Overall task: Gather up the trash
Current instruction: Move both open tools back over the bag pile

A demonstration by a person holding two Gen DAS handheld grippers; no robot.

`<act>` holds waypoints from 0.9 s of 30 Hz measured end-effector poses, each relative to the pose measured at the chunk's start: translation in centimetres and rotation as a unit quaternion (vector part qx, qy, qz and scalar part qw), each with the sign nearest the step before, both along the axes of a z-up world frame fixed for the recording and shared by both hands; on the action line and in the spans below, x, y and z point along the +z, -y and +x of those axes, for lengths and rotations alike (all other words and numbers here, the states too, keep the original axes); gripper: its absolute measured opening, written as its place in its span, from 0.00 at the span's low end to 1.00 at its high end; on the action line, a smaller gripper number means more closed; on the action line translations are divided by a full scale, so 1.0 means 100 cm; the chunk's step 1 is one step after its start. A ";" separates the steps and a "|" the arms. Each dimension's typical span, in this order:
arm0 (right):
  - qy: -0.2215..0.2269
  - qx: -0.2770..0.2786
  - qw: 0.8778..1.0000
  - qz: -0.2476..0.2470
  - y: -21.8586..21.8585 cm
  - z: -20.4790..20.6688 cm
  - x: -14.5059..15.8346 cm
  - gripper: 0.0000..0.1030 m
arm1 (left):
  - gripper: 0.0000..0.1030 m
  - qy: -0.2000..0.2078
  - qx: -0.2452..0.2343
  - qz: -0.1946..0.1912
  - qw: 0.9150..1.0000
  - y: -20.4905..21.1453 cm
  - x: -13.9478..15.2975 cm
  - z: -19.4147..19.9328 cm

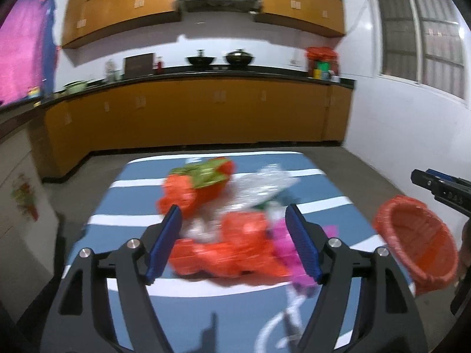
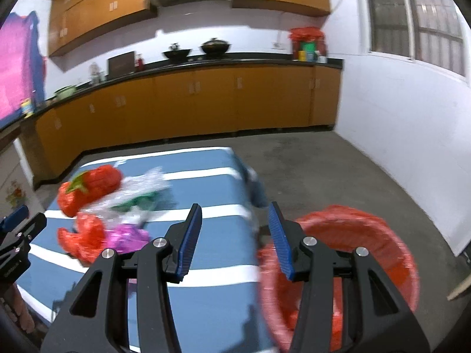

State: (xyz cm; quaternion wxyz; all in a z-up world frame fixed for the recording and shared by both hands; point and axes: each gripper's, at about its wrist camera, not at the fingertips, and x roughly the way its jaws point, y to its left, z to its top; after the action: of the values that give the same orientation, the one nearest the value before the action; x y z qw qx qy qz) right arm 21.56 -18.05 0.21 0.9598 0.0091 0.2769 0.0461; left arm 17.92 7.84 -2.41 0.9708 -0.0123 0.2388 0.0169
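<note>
Hovering w/ jaws spread, left hand-held gripper (image 1: 232, 244) over trash pile (image 1: 226, 220) on striped tabletop (image 2: 212, 294). Right hand-held gripper (image 2: 235, 238), also empty & spread, near red bin (image 2: 382, 259) beside tabletop. Nothing collected yet, apparently.

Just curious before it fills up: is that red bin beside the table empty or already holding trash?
Cannot tell. The red bin is blurred, and the right gripper hides much of its inside.
</note>
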 end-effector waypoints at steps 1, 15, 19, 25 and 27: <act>-0.003 0.011 1.000 0.002 -0.012 0.003 -0.002 0.46 | 0.70 0.000 0.012 0.001 1.000 -0.010 -0.001 -0.001; -0.055 0.085 0.995 -0.015 -0.117 0.020 -0.060 0.46 | 0.74 -0.018 0.099 -0.024 0.995 -0.084 -0.021 -0.029; -0.079 0.071 0.994 -0.001 -0.125 0.032 -0.074 0.54 | 0.74 -0.026 0.111 -0.033 0.993 -0.095 -0.026 -0.033; -0.103 0.068 0.992 -0.013 -0.138 0.045 -0.084 0.56 | 0.74 -0.034 0.119 -0.044 0.991 -0.102 -0.033 -0.035; -0.107 0.069 0.992 -0.022 -0.143 0.049 -0.087 0.56 | 0.74 -0.036 0.119 -0.045 0.991 -0.102 -0.035 -0.034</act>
State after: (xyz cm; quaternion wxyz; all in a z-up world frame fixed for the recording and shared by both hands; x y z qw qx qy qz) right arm 26.46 -3.78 -8.51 0.9191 -0.0265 0.3789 0.1049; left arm 14.48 18.03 -5.90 0.9512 -0.0836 0.2709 0.1218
